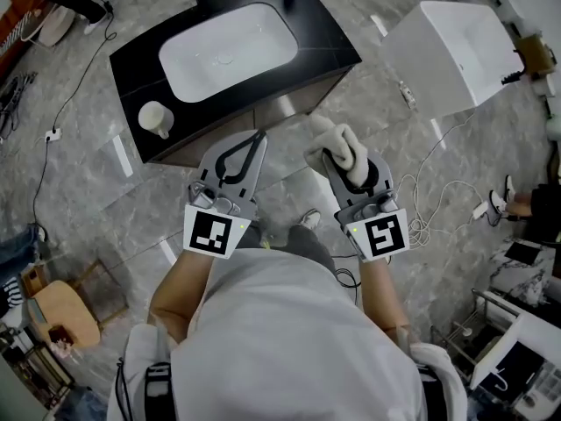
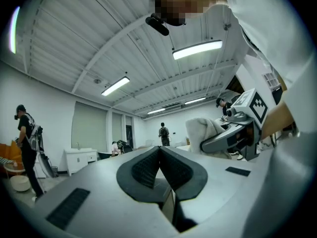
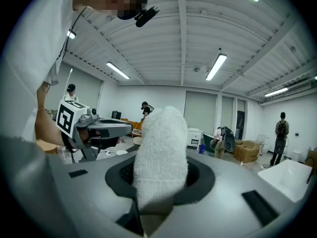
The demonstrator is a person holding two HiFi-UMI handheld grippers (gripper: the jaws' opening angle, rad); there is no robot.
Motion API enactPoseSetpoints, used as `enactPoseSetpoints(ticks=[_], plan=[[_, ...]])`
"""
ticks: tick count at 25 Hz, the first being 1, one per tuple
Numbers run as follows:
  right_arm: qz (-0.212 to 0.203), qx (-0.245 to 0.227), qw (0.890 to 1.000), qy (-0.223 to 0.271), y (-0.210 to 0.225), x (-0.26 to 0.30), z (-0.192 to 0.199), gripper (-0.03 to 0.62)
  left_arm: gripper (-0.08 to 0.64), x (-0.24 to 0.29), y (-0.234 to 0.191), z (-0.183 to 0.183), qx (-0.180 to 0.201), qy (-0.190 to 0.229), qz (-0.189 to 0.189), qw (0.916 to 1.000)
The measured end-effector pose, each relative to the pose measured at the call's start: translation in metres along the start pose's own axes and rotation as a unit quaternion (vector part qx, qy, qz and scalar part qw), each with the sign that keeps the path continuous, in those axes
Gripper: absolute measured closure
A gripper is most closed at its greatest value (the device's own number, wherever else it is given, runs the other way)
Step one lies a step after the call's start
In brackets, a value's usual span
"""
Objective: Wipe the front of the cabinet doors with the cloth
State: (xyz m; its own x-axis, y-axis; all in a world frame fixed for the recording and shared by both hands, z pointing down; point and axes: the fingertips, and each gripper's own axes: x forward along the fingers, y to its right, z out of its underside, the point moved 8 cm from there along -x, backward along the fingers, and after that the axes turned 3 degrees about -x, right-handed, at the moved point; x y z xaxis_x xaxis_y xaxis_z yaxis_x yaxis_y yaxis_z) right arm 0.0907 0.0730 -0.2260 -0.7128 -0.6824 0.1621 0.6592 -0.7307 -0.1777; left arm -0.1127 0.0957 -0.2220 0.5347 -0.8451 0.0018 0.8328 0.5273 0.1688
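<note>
Right now we are pinching the cloth [image 1: 335, 144] in the fingers of the right gripper [image 1: 348, 167], just in front of the cabinet doors [image 1: 298, 103], toward their right end, its long axis pointing at them. The left gripper [image 1: 256, 140], fingers pressed together on nothing, is hovering about as near the doors. Cables [image 1: 429, 213] are lying farther right of those doors, out of the path.

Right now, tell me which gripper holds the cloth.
The right gripper: its jaws clamp the white cloth; the left gripper's jaws are shut on nothing.
</note>
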Motion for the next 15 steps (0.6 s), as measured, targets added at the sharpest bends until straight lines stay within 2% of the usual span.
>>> enactPoseSetpoints(ticks=[2,6,15], plan=[[-0.017,0.003,1.0,0.001,0.01,0.004,0.007,0.454,0.541,0.009,0.003,0.001,-0.03,0.001,-0.026,0.9992],[-0.044,0.001,0.999,-0.006,0.029,0.026,0.028,0.454,0.541,0.029,0.001,0.016,-0.01,-0.031,-0.032,0.999],[-0.084,0.003,0.996,-0.011,0.043,0.089,0.09,0.454,0.541,0.059,-0.016,0.087,-0.03,-0.055,-0.076,0.9951]])
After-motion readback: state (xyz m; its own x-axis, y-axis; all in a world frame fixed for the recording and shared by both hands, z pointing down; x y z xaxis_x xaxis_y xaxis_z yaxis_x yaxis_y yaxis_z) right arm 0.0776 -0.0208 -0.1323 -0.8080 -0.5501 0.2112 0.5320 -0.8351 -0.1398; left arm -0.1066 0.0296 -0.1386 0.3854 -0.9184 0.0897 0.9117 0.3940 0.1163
